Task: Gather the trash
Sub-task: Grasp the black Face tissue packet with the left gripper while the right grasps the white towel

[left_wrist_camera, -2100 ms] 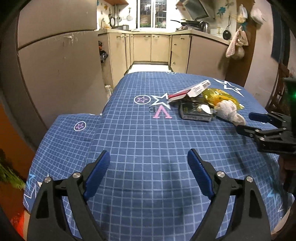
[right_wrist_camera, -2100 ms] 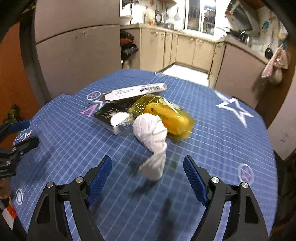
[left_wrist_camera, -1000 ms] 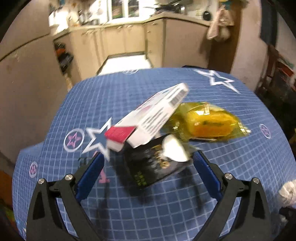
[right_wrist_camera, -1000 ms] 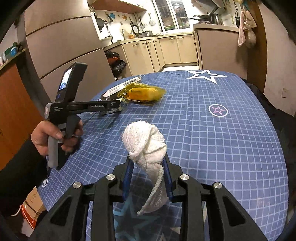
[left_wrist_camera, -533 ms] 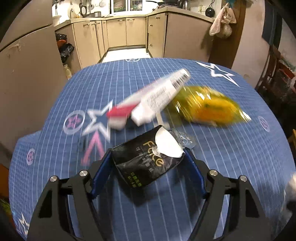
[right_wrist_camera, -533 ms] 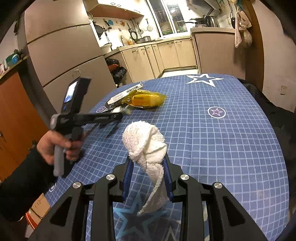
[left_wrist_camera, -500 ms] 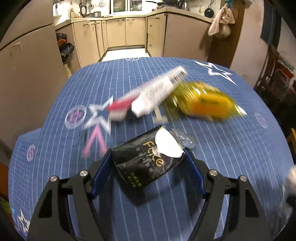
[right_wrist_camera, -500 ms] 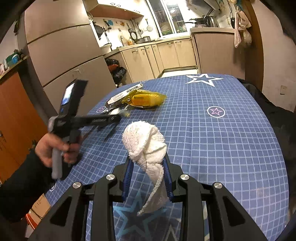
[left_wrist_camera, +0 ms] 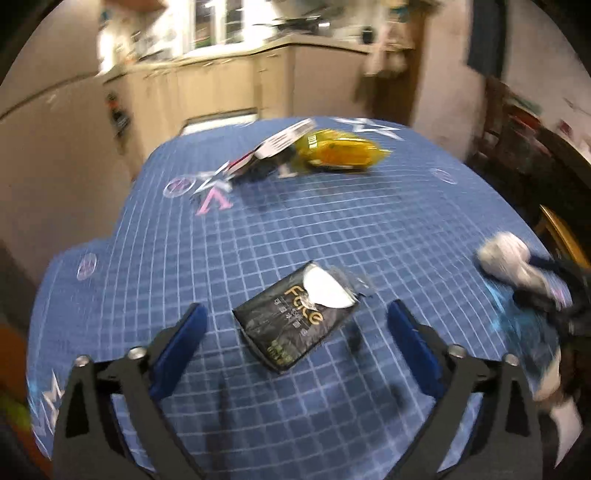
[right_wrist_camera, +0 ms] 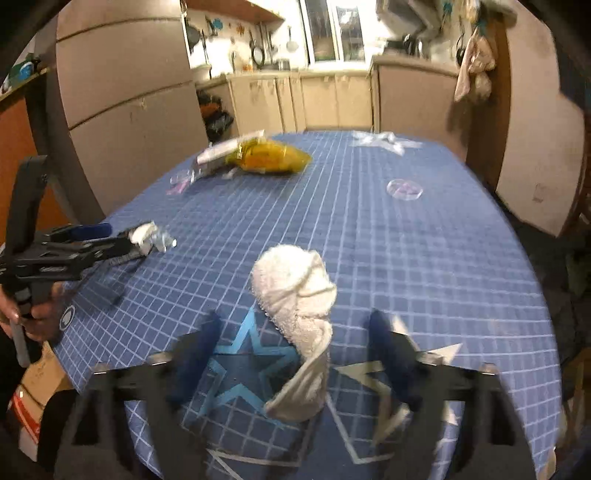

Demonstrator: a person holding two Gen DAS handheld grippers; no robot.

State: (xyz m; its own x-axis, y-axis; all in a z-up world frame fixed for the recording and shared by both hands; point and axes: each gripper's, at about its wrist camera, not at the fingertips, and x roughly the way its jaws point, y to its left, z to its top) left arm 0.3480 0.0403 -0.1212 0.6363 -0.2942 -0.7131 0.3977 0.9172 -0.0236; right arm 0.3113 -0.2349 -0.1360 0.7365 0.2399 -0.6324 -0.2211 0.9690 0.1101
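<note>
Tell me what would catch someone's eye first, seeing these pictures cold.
Probably the torn black packet lying on the blue star-print tablecloth between the open fingers of the left gripper. Next, the twisted white cloth between the spread fingers of the right gripper, near the table's front edge. At the far end sits a bright yellow wrapper beside a long white box.

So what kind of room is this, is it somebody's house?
Most likely a home kitchen. Beige cabinets run along the far wall, pans and utensils hang beside a window, and a table with a blue star-patterned cloth fills the front.
</note>
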